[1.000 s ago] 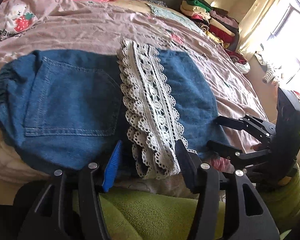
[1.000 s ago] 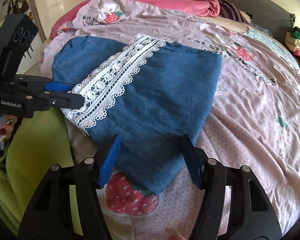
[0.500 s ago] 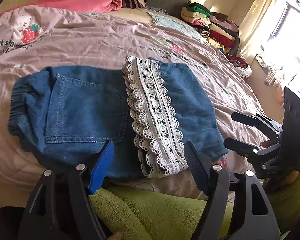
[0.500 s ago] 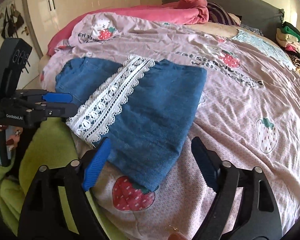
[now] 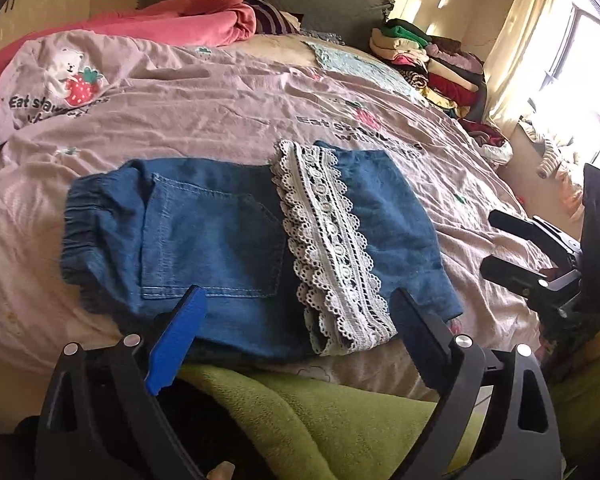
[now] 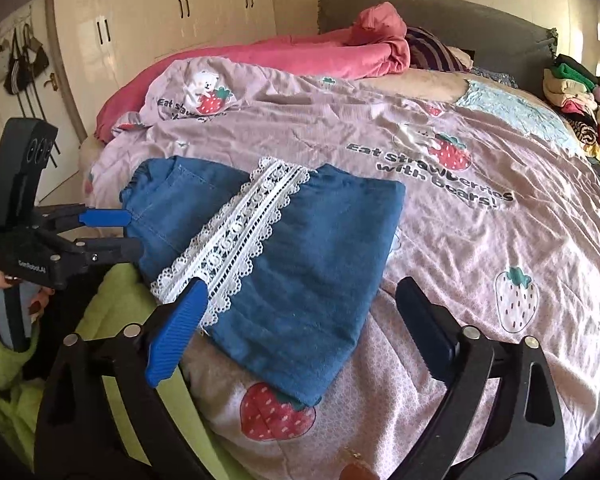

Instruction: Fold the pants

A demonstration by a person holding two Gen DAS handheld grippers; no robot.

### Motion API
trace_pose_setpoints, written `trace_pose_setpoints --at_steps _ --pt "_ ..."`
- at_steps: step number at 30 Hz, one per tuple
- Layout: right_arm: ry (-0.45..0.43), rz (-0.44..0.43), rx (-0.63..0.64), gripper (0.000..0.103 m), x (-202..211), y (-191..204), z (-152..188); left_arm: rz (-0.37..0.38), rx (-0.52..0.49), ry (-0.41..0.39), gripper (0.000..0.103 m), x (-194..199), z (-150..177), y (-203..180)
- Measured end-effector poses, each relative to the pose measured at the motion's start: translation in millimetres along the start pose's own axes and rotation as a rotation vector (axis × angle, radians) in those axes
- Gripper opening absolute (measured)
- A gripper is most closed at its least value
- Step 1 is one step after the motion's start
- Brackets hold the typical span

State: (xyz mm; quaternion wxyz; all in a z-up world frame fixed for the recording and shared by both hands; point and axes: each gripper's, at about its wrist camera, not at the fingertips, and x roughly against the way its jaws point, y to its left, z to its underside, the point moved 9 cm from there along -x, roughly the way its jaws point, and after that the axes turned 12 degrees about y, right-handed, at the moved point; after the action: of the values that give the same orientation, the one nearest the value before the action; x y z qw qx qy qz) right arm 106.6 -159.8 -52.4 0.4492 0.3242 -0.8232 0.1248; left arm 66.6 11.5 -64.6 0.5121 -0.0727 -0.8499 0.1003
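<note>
Blue denim pants [image 5: 220,240] lie folded on the bed near its front edge, with a white lace band [image 5: 332,248] across the fold and a back pocket facing up. They also show in the right wrist view [image 6: 308,260]. My left gripper [image 5: 296,336] is open and empty, just short of the pants' near edge. My right gripper [image 6: 308,336] is open and empty, above the pants' right corner. Each gripper shows in the other's view, the right gripper [image 5: 512,248] at the right and the left gripper [image 6: 120,232] at the left.
The pink strawberry-print bedspread [image 6: 480,240] covers the bed. A pink blanket [image 5: 188,24] lies at the headboard. A stack of folded clothes [image 5: 432,68] stands at the far right. Green fleece [image 5: 340,420] is under my grippers. Wardrobe doors [image 6: 172,20] stand behind.
Both grippers have drawn back and up from the pants, staying open. The pants lie still on the bed.
</note>
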Motion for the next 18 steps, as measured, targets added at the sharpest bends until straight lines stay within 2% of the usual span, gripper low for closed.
trace_pose_setpoints --at_steps 5,11,18 --pt "-0.016 -0.005 0.018 0.093 3 6 -16 -0.015 0.014 -0.018 0.092 8 -1 9" --pt "-0.024 -0.025 0.102 0.094 -6 32 -49 -0.045 0.062 -0.035 0.092 15 -2 34" --pt "0.007 -0.103 0.201 0.094 -38 73 -88 -0.088 0.155 -0.025 0.092 15 5 78"
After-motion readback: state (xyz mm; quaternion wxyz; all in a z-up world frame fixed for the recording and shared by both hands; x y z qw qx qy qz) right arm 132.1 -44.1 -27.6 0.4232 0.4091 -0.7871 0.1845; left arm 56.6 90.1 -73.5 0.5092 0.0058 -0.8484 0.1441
